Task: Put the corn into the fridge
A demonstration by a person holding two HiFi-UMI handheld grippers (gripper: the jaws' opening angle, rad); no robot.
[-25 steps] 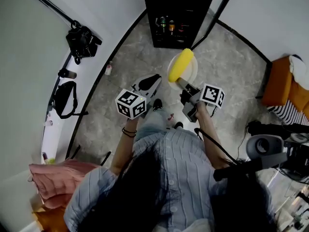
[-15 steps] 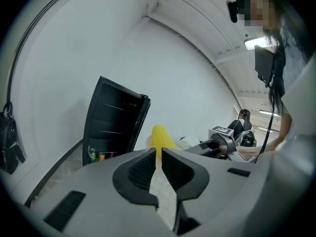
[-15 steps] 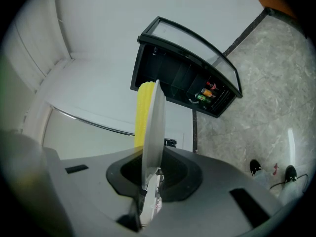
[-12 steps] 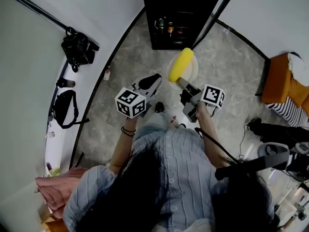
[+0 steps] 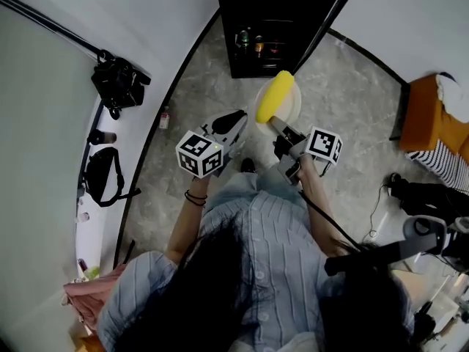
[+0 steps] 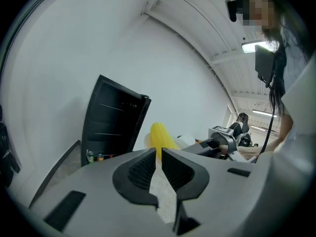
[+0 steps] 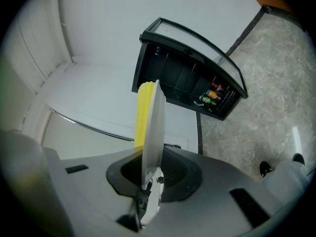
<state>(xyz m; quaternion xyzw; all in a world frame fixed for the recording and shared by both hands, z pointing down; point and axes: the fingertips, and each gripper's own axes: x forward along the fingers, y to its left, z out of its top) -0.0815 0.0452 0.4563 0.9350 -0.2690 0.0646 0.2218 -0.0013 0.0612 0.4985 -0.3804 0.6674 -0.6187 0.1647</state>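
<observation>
You have stepped nearer the open black fridge [image 5: 282,13] at top centre. The black bag [image 5: 119,83] and pink cushion [image 5: 91,297] at left have slid down the frame as you advanced. The corn [image 5: 274,97] rides on a white plate [image 5: 292,108] at upper centre, just short of the fridge. Your right tool [image 5: 275,125] is clamped tight on the plate's near rim. Your left tool [image 5: 236,118], just left of it, is all but closed on nothing. The carry looks nearly done, and setting the corn inside remains.
</observation>
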